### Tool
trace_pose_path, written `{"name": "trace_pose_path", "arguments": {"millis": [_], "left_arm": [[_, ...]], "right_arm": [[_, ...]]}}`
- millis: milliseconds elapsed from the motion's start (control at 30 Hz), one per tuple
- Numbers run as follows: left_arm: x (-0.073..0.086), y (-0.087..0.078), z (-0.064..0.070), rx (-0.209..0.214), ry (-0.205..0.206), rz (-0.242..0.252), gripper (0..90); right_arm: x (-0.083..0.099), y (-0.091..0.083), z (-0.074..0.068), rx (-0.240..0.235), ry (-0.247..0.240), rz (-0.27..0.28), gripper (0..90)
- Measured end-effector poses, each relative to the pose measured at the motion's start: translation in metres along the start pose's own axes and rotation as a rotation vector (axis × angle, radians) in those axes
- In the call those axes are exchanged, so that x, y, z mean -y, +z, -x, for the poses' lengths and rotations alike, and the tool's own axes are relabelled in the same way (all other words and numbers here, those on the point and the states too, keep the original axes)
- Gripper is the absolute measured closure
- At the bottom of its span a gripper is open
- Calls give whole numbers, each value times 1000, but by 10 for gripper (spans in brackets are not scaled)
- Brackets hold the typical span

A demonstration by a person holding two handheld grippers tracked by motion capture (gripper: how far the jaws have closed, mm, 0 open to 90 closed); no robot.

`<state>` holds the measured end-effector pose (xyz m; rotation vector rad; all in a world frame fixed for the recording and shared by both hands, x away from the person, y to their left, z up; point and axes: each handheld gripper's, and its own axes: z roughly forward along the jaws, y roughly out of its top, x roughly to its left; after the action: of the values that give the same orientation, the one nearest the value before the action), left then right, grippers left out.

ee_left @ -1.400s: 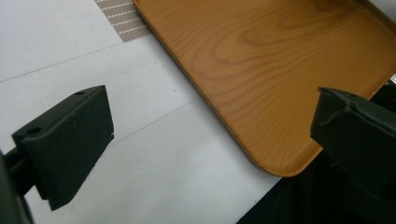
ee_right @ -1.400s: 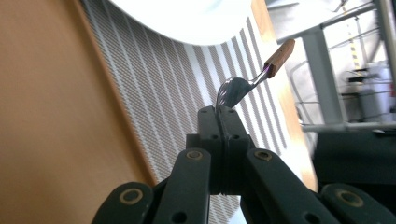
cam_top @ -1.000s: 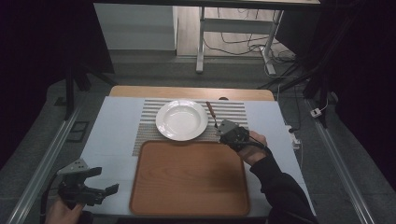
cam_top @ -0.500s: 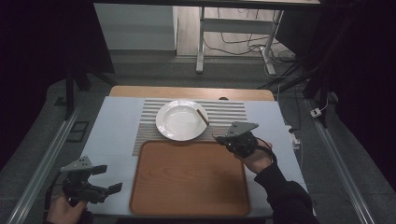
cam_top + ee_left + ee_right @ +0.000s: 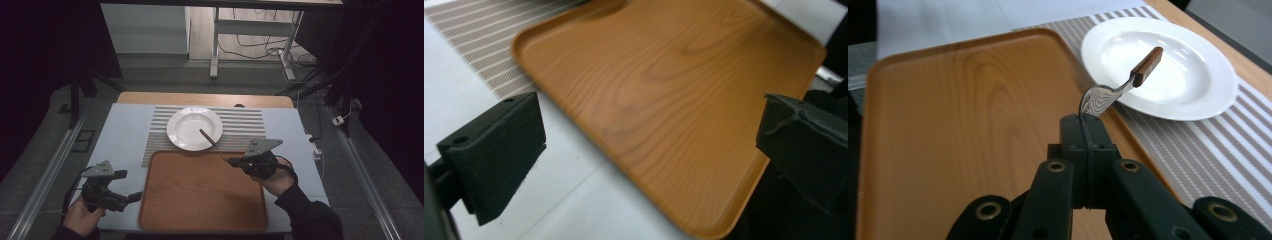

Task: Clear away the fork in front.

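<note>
A metal spoon point(image 5: 209, 138) with a brown wooden handle is held by its bowl in my right gripper point(image 5: 232, 161), which is shut on it above the far right corner of the wooden tray point(image 5: 200, 190). Its handle points out over the near rim of the white plate point(image 5: 175, 127). In the right gripper view the shut jaws point(image 5: 1083, 127) pinch the spoon point(image 5: 1128, 82), with the plate point(image 5: 1198, 75) beyond it. My left gripper point(image 5: 130, 185) stands open just left of the tray. In the left gripper view its jaws point(image 5: 649, 150) gape wide over the tray point(image 5: 664, 85).
The plate rests on a striped placemat point(image 5: 245, 127) at the back of the pale table top. The tray point(image 5: 958, 115) holds nothing. Metal rails run along both sides of the table, and a desk frame with cables stands beyond it.
My right gripper has swung the spoon down and left, from over the placemat to the tray's far right corner, and the handle now reaches over the plate. The left gripper shifted slightly right.
</note>
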<state>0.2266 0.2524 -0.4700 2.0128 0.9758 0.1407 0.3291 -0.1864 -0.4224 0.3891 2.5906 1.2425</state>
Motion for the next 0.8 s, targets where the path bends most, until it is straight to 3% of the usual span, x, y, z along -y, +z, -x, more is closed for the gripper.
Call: {"name": "trace_pose_path", "arguments": {"millis": [133, 467, 800], "left_arm": [[-15, 8, 2, 23, 41, -16, 0], [-43, 29, 9, 25, 126, -66, 0], [-67, 57, 13, 64, 251, -106, 0]], "right_arm": [[2, -2, -6, -45, 8, 9, 900], [6, -8, -21, -163, 40, 50, 900], [5, -12, -36, -262, 28, 66, 900]]}}
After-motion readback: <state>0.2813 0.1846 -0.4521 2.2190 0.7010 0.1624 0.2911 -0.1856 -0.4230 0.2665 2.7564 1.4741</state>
